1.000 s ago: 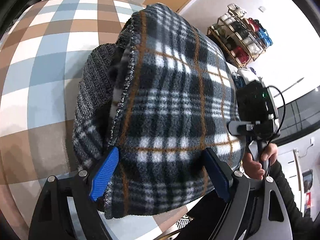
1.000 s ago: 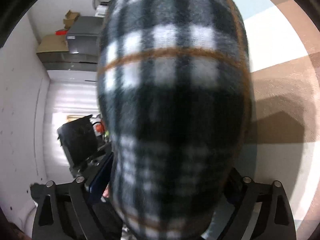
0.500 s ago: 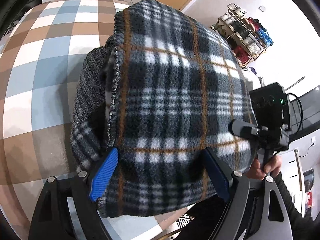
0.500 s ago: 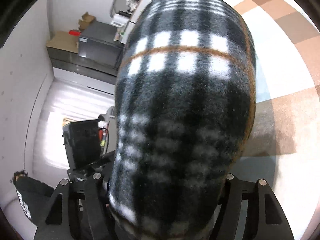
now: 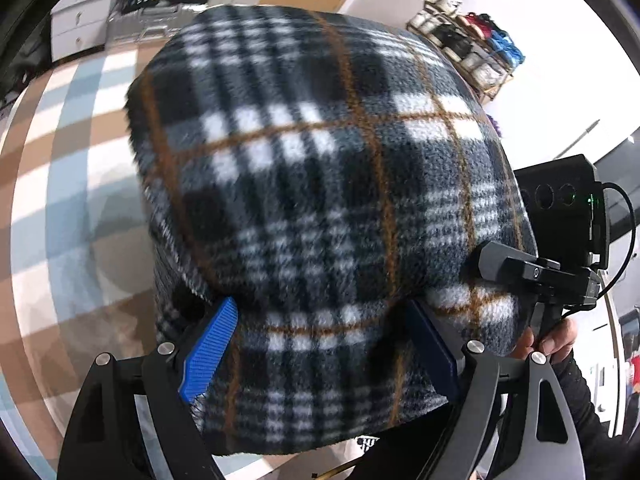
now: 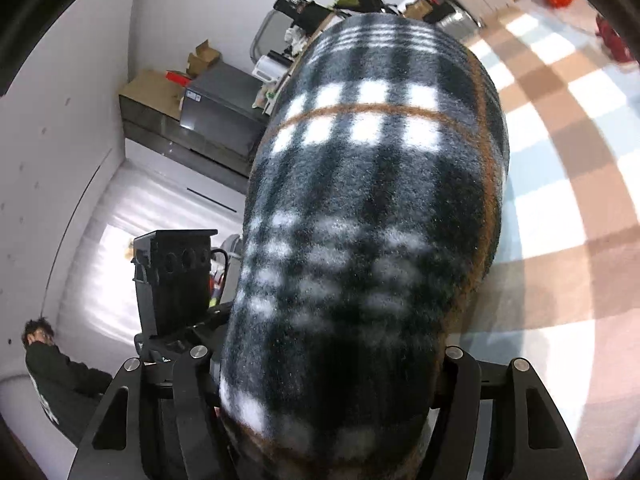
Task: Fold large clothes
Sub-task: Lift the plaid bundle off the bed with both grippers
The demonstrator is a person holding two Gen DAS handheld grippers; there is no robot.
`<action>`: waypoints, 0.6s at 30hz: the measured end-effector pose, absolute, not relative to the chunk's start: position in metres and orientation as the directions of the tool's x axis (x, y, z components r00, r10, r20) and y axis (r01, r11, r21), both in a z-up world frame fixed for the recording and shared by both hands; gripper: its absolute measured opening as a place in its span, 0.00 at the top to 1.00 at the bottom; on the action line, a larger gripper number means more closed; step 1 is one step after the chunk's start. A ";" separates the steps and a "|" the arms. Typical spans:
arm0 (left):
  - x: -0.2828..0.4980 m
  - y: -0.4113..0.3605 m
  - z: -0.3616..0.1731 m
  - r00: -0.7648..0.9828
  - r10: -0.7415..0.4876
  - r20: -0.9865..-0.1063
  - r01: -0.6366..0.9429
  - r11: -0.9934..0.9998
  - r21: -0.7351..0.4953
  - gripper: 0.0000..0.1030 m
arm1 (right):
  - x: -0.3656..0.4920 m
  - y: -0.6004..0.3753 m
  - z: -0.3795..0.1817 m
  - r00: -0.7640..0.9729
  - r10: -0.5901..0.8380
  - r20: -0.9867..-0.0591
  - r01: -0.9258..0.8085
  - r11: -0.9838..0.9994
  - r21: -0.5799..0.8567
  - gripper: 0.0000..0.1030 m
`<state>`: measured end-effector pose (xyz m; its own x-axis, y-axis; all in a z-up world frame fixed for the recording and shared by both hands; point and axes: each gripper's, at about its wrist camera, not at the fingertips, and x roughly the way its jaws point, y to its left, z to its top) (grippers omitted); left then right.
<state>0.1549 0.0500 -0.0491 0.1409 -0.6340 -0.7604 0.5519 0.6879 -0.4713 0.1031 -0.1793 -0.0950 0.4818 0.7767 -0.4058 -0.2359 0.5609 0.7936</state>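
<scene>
Plaid fleece garment [image 5: 320, 200] hangs bunched between both grippers, above the checkered carpet [image 5: 60, 200]. Left gripper [image 5: 320, 344] is clamped on its thick fold, blue pads [image 5: 208, 352] pressing each side. Right gripper [image 6: 328, 392] has the fleece between its jaws, and they are closing on it.

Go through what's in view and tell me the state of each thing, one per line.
Plaid fleece garment: bunched, gripped by both grippers, most of it off the checked surface.
Left gripper: fingers clamped on the fleece.
Right gripper: closing, fleece filling the gap between its fingers.
Checked surface: lying flat under the garment.
Hand: wrapped around the right gripper's handle.
</scene>
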 end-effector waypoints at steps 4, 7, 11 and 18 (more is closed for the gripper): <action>0.157 0.024 -0.029 0.144 -0.661 -0.737 0.587 0.656 -0.474 0.20 | 0.094 -0.201 -0.069 0.527 0.753 -0.394 -0.250 0.580 0.775 0.36; 0.155 -0.002 -0.017 0.168 -0.663 -0.729 0.622 0.645 -0.444 0.20 | 0.082 -0.219 -0.062 0.562 0.739 -0.372 -0.244 0.578 0.779 0.36; 0.157 -0.036 -0.022 0.161 -0.659 -0.735 0.649 0.632 -0.424 0.20 | 0.068 -0.243 -0.070 0.601 0.712 -0.362 -0.206 0.576 0.791 0.36; 0.183 -0.057 -0.068 0.091 -0.654 -0.751 0.616 0.630 -0.474 0.20 | 0.070 -0.257 -0.101 0.605 0.693 -0.393 -0.133 0.574 0.808 0.36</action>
<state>0.1834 -0.0568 -0.0680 0.0909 -0.6539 -0.7511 0.6159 0.6296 -0.4736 0.0704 -0.2569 -0.1010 0.6045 0.6931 -0.3927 -0.1330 0.5739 0.8080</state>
